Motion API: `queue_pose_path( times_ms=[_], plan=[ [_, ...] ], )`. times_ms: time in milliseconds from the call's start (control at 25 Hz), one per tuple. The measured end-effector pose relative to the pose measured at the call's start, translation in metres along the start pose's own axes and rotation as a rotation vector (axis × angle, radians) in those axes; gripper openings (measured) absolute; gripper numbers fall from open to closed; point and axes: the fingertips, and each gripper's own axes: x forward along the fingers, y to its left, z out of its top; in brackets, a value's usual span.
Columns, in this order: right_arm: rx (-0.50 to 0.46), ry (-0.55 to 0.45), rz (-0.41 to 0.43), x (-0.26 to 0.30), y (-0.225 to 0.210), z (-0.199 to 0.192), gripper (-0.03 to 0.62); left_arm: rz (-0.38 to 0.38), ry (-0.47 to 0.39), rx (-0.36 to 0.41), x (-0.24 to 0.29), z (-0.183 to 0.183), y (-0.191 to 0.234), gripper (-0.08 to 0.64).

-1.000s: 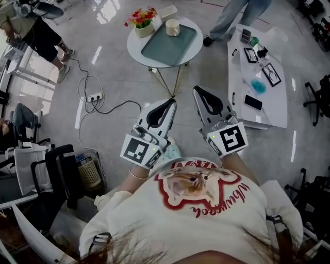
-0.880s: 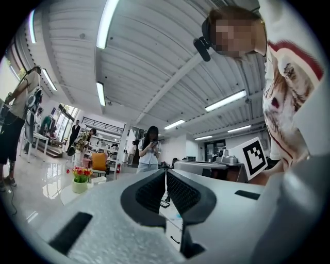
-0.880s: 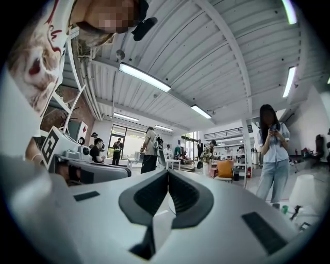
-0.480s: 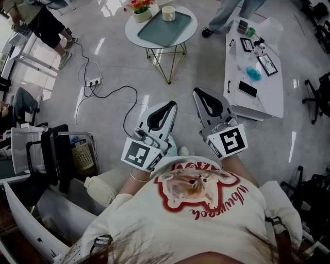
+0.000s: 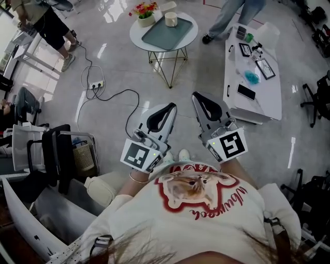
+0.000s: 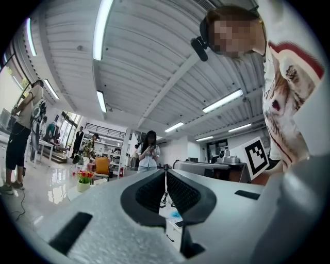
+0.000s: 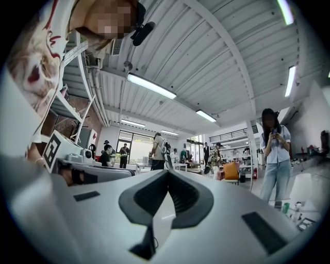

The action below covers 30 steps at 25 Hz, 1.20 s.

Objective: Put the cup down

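A cream cup (image 5: 170,19) stands on a grey-green tray (image 5: 167,38) on the round white table (image 5: 137,35) far ahead of me, beside a pot of flowers (image 5: 145,11). Both grippers hang close to my chest, well short of that table and pointing toward it. My left gripper (image 5: 172,105) is shut with nothing in it; its jaws meet at the tip in the left gripper view (image 6: 165,170). My right gripper (image 5: 196,95) is shut and empty too, with its jaws closed in the right gripper view (image 7: 167,172). The flowers (image 6: 83,178) show small in the left gripper view.
A long white low table (image 5: 258,105) with a phone and small items stands to the right. A power strip and cable (image 5: 95,84) lie on the floor at left. A black chair and basket (image 5: 77,157) stand near my left side. People stand near the round table.
The round table with the cup has drifted toward the top of the view and looks smaller and farther. Both grippers stay shut and hold about the same place.
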Motion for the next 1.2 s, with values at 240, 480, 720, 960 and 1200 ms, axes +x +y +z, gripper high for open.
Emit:
queue_pose_path(
  times_ms=[240,480,720,960,1200],
  plan=[
    [-0.034,0.013,0.019,0.009,0.022,0.000,0.028,0.020,0.001,0.017,-0.020,0.005,0.011,0.021],
    [-0.036,0.008,0.021,0.015,0.034,0.003,0.028,0.022,-0.010,0.017,-0.034,0.009,0.015,0.021],
    [-0.029,0.010,0.025,0.018,0.039,0.000,0.028,0.025,-0.008,0.018,-0.041,0.008,0.019,0.021],
    [-0.026,0.009,0.027,0.020,0.037,-0.001,0.028,0.018,-0.007,0.018,-0.038,0.007,0.019,0.021],
    [-0.030,0.010,0.031,0.025,0.036,0.004,0.028,0.007,-0.017,0.018,-0.035,0.014,0.020,0.021]
  ],
)
